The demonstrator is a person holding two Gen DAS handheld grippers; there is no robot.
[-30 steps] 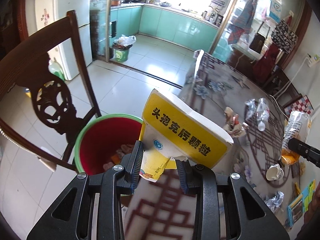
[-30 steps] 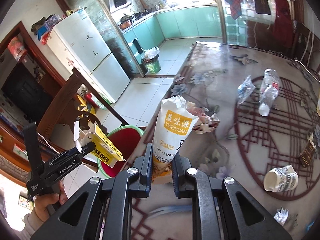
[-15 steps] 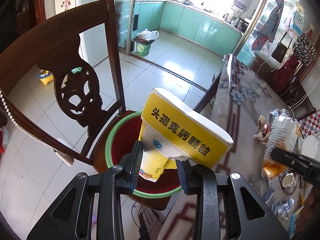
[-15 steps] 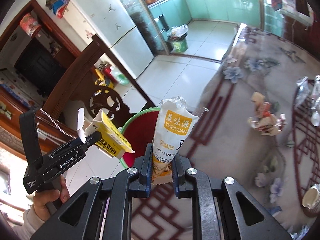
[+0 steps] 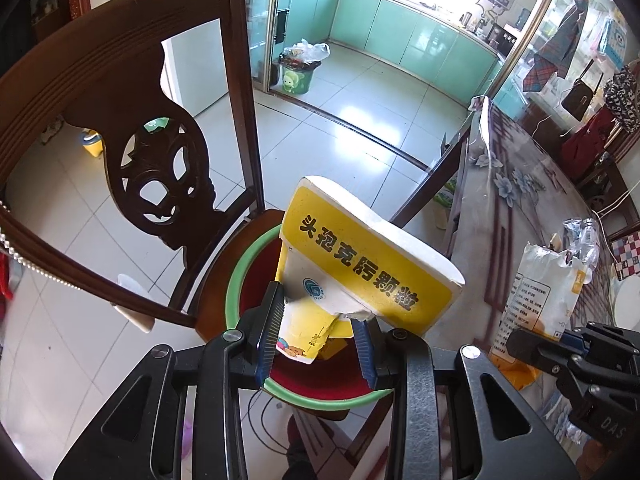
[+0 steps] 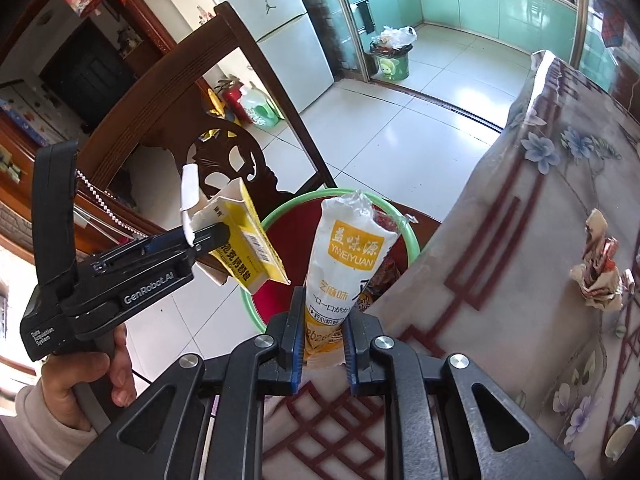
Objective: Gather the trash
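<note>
My left gripper is shut on a yellow and white medicine box and holds it above a red bin with a green rim that stands on a wooden chair. The box and left gripper also show in the right wrist view, over the bin. My right gripper is shut on a white and orange snack bag, held at the table edge beside the bin. The bag shows at the right in the left wrist view. Wrappers lie inside the bin.
The carved wooden chair back rises left of the bin. The table with a floral cloth holds a crumpled wrapper and a plastic bottle. A small green bin stands by the kitchen door.
Both grippers have moved left off the table towards the red bin. The box now hangs over the bin, and the bag has reached the table edge next to it.
</note>
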